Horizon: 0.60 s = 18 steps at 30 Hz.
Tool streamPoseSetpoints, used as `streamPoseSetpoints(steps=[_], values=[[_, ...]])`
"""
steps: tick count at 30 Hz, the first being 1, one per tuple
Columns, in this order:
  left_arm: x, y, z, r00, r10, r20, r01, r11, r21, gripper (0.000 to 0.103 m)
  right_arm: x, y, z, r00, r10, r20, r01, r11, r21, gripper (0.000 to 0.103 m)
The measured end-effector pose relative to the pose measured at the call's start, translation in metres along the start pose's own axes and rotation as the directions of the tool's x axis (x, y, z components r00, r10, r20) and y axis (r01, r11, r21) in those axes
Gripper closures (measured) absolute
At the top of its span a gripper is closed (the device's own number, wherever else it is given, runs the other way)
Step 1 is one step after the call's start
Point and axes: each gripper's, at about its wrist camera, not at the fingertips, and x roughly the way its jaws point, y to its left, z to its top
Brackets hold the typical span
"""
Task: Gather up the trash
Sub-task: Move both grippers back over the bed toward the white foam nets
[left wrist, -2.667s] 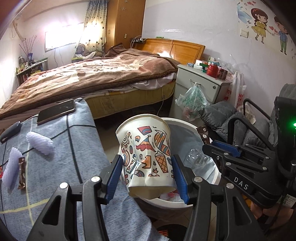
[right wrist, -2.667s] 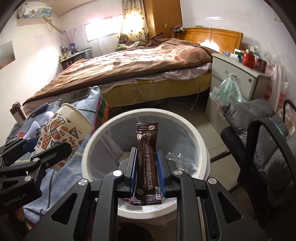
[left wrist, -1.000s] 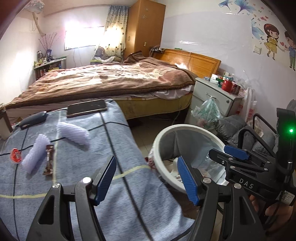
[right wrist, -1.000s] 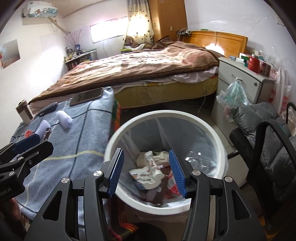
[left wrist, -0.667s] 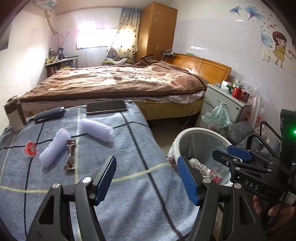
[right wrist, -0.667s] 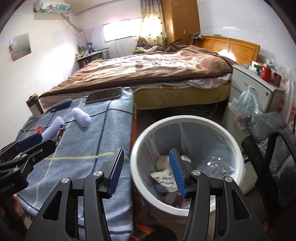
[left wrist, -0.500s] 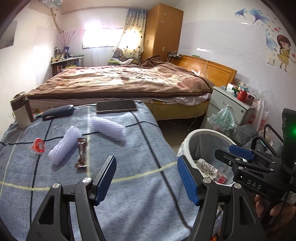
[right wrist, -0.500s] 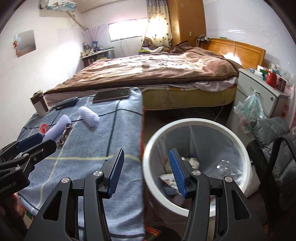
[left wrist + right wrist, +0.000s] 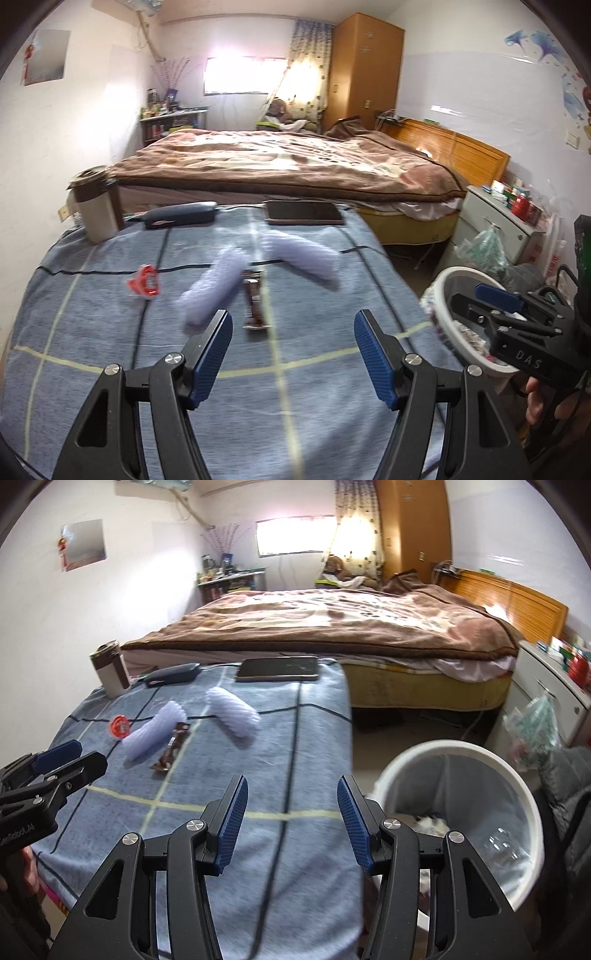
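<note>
Both tools, left point(image 9: 293, 352) and right point(image 9: 291, 818), hover spread and empty over the near desk point(image 9: 332, 406), so I'd judge the next pick is the brown wrapper point(image 9: 254, 302) mid-desk, then the bin point(image 9: 517, 786) at right.

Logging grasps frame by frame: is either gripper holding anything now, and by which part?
Nothing is held. The left gripper and right gripper are both open and empty above the table.
</note>
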Motion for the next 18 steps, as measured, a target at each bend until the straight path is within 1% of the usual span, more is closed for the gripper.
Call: streamPoseSetpoints(steps=[6,11,14,18], values=[[0.003,0.035,-0.001,0.999,0.05,-0.017,-0.05,0.998,-0.04,0.032,0.012,0.019,0.009,0.999,0.046,-0.002,-0.046,0.998,-0.038,0.05],[0.011,0.058,0.002,0.997,0.075,-0.034,-0.077,0.995,-0.063,0.032,0.027,0.034,0.02,0.999,0.05,-0.016,-0.051,0.996,-0.077,0.05],[0.018,0.068,0.005,0.996,0.072,-0.044,-0.075,0.994,-0.075,0.032,0.035,0.039,0.028,0.997,0.078,-0.012,-0.079,0.993,-0.089,0.05],[0.032,0.074,0.011,0.997,0.056,-0.059,-0.059,0.996,-0.06,0.032,0.048,0.043,0.039,0.995,0.096,-0.007,-0.096,0.991,-0.098,0.05]])
